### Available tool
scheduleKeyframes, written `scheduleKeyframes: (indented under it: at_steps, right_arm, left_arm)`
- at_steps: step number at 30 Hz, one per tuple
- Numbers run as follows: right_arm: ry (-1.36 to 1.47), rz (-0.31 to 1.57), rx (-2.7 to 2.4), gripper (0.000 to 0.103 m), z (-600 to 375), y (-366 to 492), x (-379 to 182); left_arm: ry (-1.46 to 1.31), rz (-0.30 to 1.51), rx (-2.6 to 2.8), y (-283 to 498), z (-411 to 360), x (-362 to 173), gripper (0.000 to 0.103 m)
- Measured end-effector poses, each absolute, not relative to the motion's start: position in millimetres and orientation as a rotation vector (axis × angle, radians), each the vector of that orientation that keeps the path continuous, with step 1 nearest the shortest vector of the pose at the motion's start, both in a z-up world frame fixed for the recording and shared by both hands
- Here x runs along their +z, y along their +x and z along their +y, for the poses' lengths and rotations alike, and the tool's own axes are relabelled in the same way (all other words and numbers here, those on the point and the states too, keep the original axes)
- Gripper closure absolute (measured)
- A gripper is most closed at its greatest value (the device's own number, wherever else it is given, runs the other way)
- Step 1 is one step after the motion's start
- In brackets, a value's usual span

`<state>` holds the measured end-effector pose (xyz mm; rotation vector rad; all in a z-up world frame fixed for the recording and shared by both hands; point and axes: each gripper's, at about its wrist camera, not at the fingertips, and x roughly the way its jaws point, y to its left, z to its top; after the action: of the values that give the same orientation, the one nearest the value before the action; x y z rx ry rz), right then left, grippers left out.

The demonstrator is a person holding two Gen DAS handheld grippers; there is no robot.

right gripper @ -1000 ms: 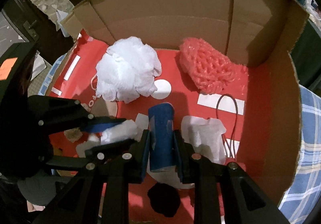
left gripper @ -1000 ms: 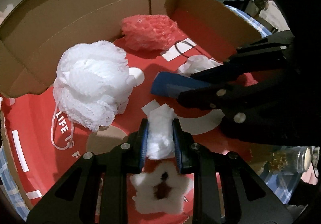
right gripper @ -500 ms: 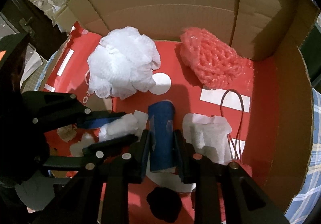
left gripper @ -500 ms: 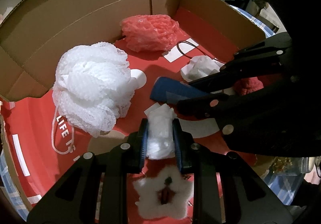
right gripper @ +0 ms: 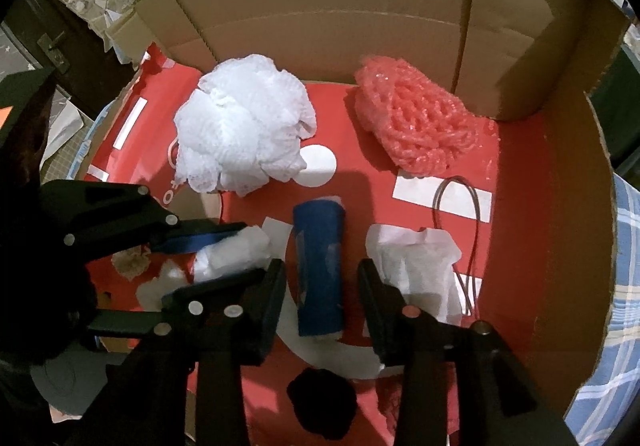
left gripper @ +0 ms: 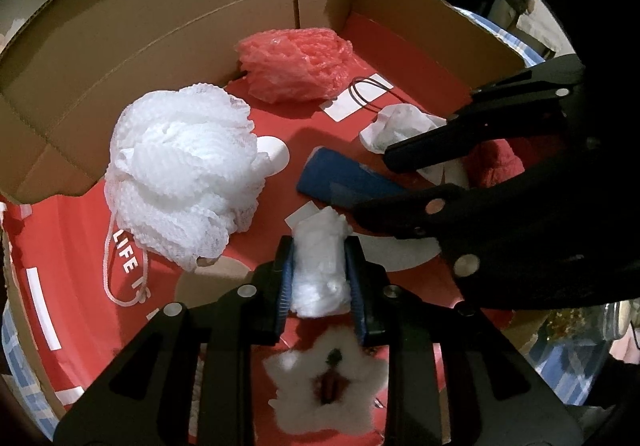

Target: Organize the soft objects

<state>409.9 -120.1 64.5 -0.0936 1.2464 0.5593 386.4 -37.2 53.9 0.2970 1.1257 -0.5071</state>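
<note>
An open cardboard box (left gripper: 160,26) with a red floor holds the soft things. My left gripper (left gripper: 318,246) is shut on a white fluffy wad (left gripper: 320,274); its jaws are starting to open, pads still against the wad. My right gripper (right gripper: 320,266) is opening: a blue roll (right gripper: 318,238) lies on the floor between its fingers, with a gap on each side. The right wrist view shows the left gripper (right gripper: 248,250) to the left of the roll. A white mesh pouf (left gripper: 180,174) and a pink mesh bundle (left gripper: 294,66) lie further back.
A crumpled white cloth (right gripper: 416,258) and a dark wire loop (right gripper: 456,198) lie right of the roll. A white fluffy star (left gripper: 324,386), a red soft lump (left gripper: 496,162) and a black pompom (right gripper: 322,402) lie near the front. The box walls (right gripper: 340,6) stand at the back and right.
The right gripper's fingers have spread away from the blue roll, which now lies free on the red floor. The left gripper still holds the white wad in the same place.
</note>
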Motion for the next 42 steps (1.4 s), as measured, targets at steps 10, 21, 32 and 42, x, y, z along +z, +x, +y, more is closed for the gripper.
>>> scheduleKeyframes:
  at_steps: [10,21,32,42]
  right_arm:
    - [-0.07,1.199,0.568,0.054,-128.6,395.3,87.6]
    - [-0.089,1.064,0.52,0.015,-160.4,362.3,131.3]
    - [-0.115,0.929,0.419,0.001,-170.6,303.8,151.1]
    - [-0.143,0.92,0.3,0.001,-175.4,283.9,132.9]
  left_arm:
    - [0.29,1.095,-0.495,380.5,-38.0,63.8,0.044]
    - [0.14,0.989,-0.414,345.6,-11.3,109.0,0.029]
    - [0.033,0.951,-0.315,293.0,17.4,116.8,0.027]
    - [-0.006,0.973,-0.255,274.1,31.0,99.7,0.027]
